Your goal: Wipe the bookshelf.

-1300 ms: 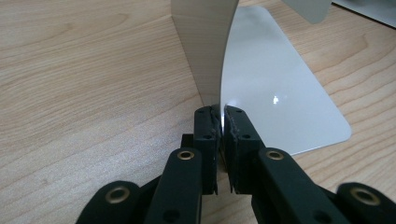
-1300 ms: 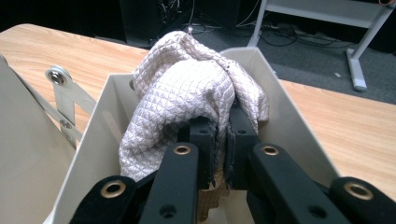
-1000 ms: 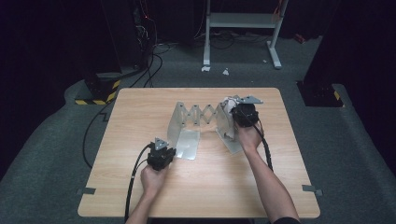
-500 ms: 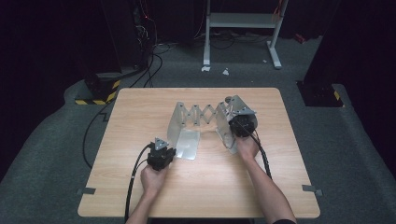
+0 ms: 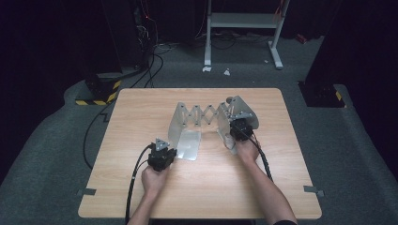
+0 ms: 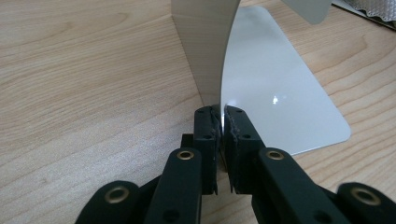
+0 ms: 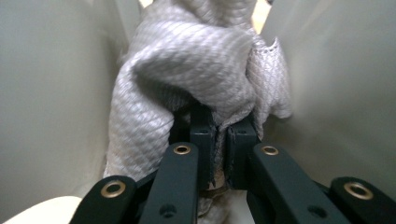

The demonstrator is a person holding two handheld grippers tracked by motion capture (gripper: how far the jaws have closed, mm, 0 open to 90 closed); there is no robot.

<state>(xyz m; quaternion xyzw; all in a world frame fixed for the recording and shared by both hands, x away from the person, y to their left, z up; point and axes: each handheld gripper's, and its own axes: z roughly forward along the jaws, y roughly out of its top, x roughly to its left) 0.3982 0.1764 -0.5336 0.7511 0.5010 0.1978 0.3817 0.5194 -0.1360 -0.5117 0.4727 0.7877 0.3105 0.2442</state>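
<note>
My left hand-held gripper (image 6: 223,128) is clamped on the metal rack's (image 5: 187,126) end plate; my right hand-held gripper (image 7: 218,128) grips the cloth (image 7: 196,60) between 2 plates. Wiping looks underway, plates left.

Expandable metal bookend rack (image 5: 202,123) stands upright mid-table; a crumpled grey-white quilted cloth (image 7: 196,70) sits between its plates.

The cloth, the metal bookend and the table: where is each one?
cloth (image 7: 187,60): right gripper view, its bunched middle.
metal bookend (image 6: 280,93): left gripper view, its flat base plate.
table (image 5: 141,117): high view, bare wood near its left edge.
</note>
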